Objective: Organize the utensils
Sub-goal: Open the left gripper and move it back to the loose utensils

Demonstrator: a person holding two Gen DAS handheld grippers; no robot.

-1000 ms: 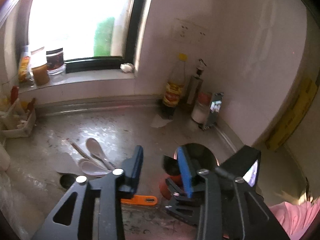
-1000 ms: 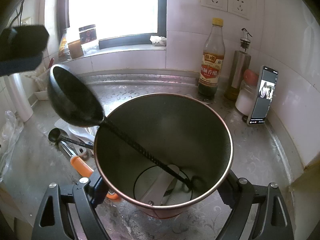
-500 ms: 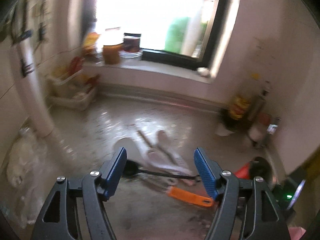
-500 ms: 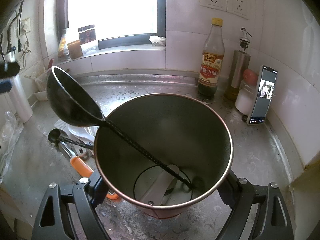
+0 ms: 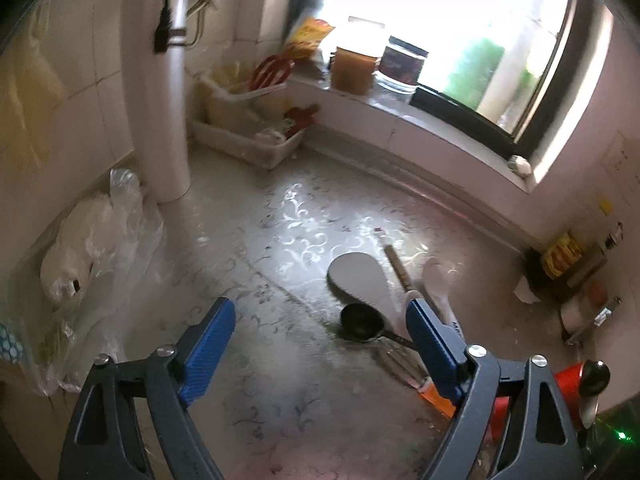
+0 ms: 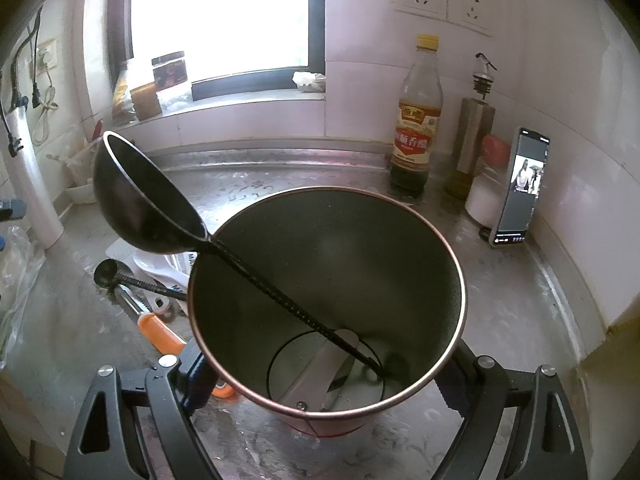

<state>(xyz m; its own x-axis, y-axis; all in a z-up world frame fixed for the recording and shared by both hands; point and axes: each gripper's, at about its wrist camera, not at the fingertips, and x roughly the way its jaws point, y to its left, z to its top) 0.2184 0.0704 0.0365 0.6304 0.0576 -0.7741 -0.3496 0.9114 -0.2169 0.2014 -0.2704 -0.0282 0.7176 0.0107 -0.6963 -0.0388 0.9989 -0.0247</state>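
Our right gripper (image 6: 320, 380) clamps the holder (image 6: 328, 304), ladle (image 6: 148, 204) inside. Our left gripper (image 5: 320, 344), its fingers just opened wide and empty, should straddle the small scoop (image 5: 360, 320) handle squarely.

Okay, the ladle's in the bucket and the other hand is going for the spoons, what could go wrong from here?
The ladle leans far over the bucket rim and could tip out. The small black spoon, rice paddle and white spoon overlap, so the open left tool may drag neighbours.
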